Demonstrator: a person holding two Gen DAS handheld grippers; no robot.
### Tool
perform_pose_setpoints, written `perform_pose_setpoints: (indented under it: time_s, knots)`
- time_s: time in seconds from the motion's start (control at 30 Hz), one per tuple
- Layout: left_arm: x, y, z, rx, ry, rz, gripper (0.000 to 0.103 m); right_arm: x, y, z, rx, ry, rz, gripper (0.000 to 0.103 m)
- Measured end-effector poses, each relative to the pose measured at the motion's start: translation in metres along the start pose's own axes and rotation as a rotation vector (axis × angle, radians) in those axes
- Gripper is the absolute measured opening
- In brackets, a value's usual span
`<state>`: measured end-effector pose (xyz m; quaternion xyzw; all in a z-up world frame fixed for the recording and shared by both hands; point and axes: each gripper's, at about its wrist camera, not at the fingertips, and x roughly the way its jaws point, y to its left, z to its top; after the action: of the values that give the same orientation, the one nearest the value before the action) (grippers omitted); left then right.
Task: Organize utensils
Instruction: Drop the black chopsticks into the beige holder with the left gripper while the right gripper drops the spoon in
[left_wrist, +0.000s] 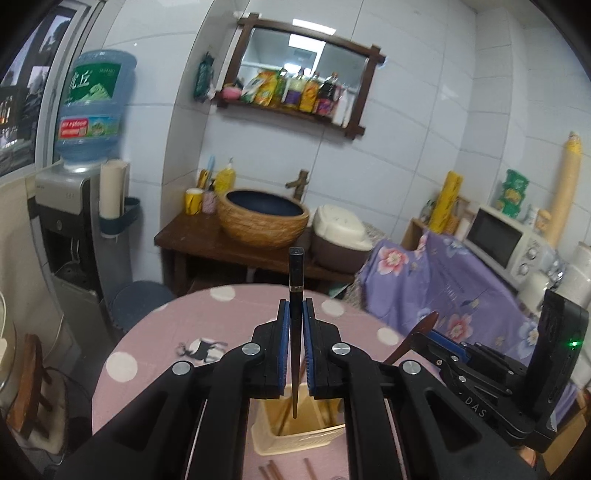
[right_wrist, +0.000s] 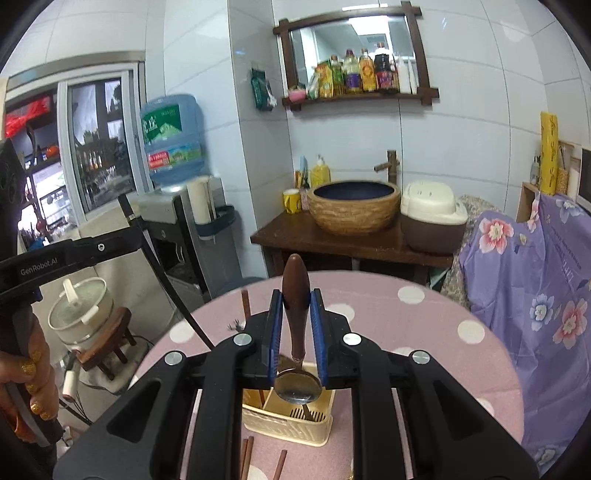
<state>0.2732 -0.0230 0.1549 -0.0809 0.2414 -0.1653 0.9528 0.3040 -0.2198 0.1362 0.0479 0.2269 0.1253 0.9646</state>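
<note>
My left gripper (left_wrist: 295, 306) is shut on a dark chopstick (left_wrist: 295, 280) that stands upright, its thin tip hanging over a cream utensil holder (left_wrist: 295, 445) on the pink dotted table (left_wrist: 155, 339). My right gripper (right_wrist: 297, 299) is shut on the brown wooden handle of a metal spoon (right_wrist: 298, 386), whose bowl hangs just above the same holder (right_wrist: 284, 424). A fork (right_wrist: 306, 411) lies in the holder's right compartment, and brown chopsticks stand in its left one. The right wrist view shows the left gripper (right_wrist: 136, 236) at the left, held by a person's hand (right_wrist: 33, 369).
Loose brown chopsticks (right_wrist: 245, 458) lie on the table in front of the holder. Behind the table stand a dark wooden stand with a woven basin (right_wrist: 354, 206) and a rice cooker (right_wrist: 432, 218). A purple floral cloth (right_wrist: 535, 295) is at the right, a water dispenser (left_wrist: 74, 221) at the left.
</note>
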Motion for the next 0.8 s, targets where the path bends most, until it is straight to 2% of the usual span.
perform_pose_setpoints:
  time_s: [0.13, 0.4, 0.63, 0.67, 0.73, 0.77, 0.8]
  knots:
    - [0.024, 0.007, -0.028, -0.005, 0.061, 0.006, 0.008, 0.026, 0.001, -0.031, -0.004, 0.066, -0.002, 0.016]
    - [0.052, 0.009, -0.069, 0.009, 0.135, 0.019, 0.008, 0.044, 0.001, -0.066, 0.004, 0.114, -0.011, 0.016]
    - [0.051, 0.010, -0.078, 0.018, 0.134, 0.040, 0.009, 0.047, 0.007, -0.080, -0.015, 0.100, 0.012, 0.019]
    - [0.049, 0.009, -0.079, 0.022, 0.130, 0.047, 0.012, 0.044, 0.009, -0.081, -0.019, 0.089, 0.010, 0.025]
    - [0.040, 0.009, -0.080, 0.027, 0.108, 0.050, 0.034, 0.034, 0.010, -0.082, -0.021, 0.059, 0.003, 0.037]
    - [0.032, 0.009, -0.082, 0.028, 0.087, 0.057, 0.057, 0.028, 0.010, -0.081, -0.021, 0.045, 0.003, 0.043]
    - [0.024, 0.009, -0.084, 0.032, 0.060, 0.069, 0.065, 0.020, 0.011, -0.082, -0.022, 0.023, 0.004, 0.044]
